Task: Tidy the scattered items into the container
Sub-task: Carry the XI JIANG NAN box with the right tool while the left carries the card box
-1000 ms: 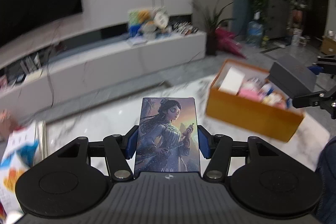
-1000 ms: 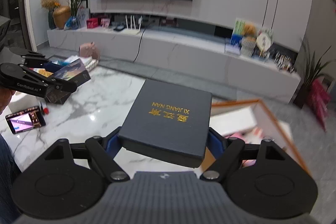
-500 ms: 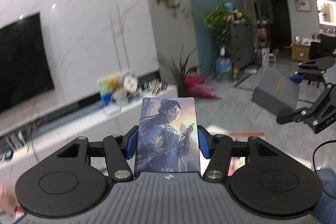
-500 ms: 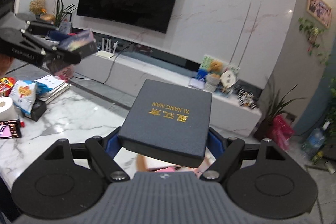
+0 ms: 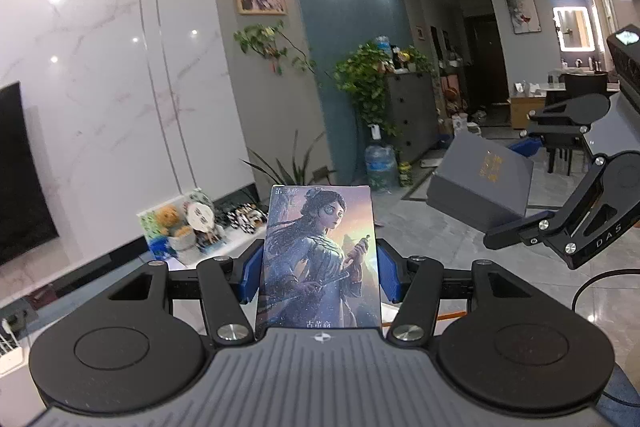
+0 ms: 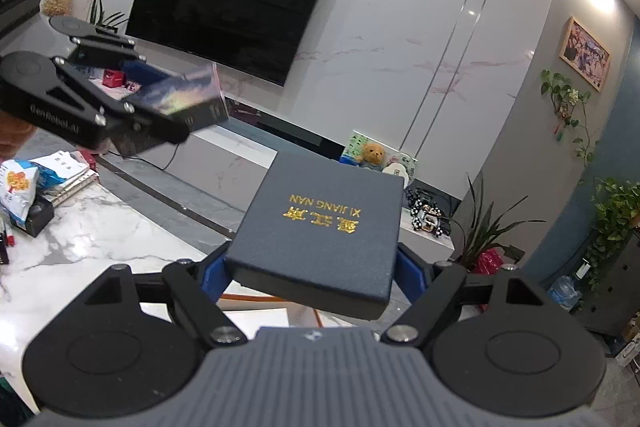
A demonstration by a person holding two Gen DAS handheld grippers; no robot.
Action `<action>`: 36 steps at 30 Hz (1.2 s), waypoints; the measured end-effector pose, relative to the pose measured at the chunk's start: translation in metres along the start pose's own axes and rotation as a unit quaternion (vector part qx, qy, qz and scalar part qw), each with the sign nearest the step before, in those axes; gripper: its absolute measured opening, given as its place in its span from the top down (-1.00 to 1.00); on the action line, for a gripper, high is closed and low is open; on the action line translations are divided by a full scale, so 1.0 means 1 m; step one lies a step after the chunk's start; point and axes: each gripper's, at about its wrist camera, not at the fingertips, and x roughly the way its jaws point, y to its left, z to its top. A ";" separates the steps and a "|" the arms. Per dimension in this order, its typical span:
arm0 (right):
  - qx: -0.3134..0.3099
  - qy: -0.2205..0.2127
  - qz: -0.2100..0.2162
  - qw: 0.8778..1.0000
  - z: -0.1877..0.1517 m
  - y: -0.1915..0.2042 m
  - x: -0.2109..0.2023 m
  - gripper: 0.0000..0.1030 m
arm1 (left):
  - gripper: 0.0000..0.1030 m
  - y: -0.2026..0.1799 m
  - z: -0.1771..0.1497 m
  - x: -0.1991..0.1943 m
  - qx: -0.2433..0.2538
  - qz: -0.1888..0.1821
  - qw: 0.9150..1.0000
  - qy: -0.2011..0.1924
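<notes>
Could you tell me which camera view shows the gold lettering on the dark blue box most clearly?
The right wrist view. There the dark blue box fills the centre, gripped in the right claw, and its gold lettering reads sharply, though upside down. The left wrist view shows the same box small, tilted, its lettering an unreadable smudge.

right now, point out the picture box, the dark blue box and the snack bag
picture box (image 5: 320, 259), left wrist view, middle of its printed front
dark blue box (image 6: 324, 223), right wrist view, lid by the gold lettering
snack bag (image 6: 18, 187), right wrist view, its front
</notes>
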 end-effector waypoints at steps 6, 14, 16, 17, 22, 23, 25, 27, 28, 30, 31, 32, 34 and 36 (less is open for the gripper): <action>0.010 0.015 -0.004 1.000 -0.007 -0.015 0.020 -0.61 | -0.28 0.005 -0.005 0.033 -0.021 -0.022 0.999 0.025; 0.020 0.030 -0.004 0.999 -0.018 -0.026 0.041 -0.61 | -0.28 0.011 -0.011 0.057 -0.029 -0.033 0.998 0.049; 0.021 0.033 -0.004 0.999 -0.019 -0.030 0.050 -0.61 | -0.28 0.013 -0.013 0.062 -0.032 -0.034 0.998 0.053; 0.022 0.035 -0.004 0.999 -0.020 -0.032 0.053 -0.61 | -0.28 0.013 -0.013 0.065 -0.032 -0.035 0.997 0.055; 0.028 0.046 -0.002 0.999 -0.028 -0.037 0.066 -0.61 | -0.28 0.017 -0.020 0.084 -0.041 -0.039 0.996 0.070; 0.031 0.050 -0.002 0.998 -0.031 -0.038 0.069 -0.61 | -0.28 0.018 -0.023 0.089 -0.043 -0.040 0.996 0.074; 0.035 0.058 0.000 0.998 -0.038 -0.041 0.077 -0.61 | -0.28 0.019 -0.028 0.099 -0.047 -0.042 0.995 0.083; 0.041 0.068 0.001 0.997 -0.047 -0.044 0.089 -0.61 | -0.28 0.020 -0.034 0.110 -0.051 -0.045 0.993 0.092; 0.044 0.073 0.002 0.996 -0.051 -0.046 0.094 -0.61 | -0.28 0.019 -0.038 0.115 -0.053 -0.046 0.993 0.098; 0.051 0.083 0.003 0.995 -0.061 -0.048 0.105 -0.61 | -0.28 0.019 -0.046 0.126 -0.057 -0.050 0.991 0.109; 0.056 0.088 0.004 0.995 -0.066 -0.050 0.111 -0.61 | -0.28 0.020 -0.050 0.130 -0.059 -0.052 0.990 0.113; 0.059 0.092 0.005 0.994 -0.071 -0.051 0.115 -0.61 | -0.28 0.020 -0.054 0.136 -0.062 -0.054 0.990 0.119; 0.066 0.103 0.007 0.992 -0.081 -0.053 0.126 -0.61 | -0.28 0.020 -0.062 0.146 -0.069 -0.060 0.987 0.130; 0.073 0.112 0.009 0.991 -0.091 -0.055 0.135 -0.61 | -0.28 0.019 -0.071 0.156 -0.080 -0.069 0.984 0.141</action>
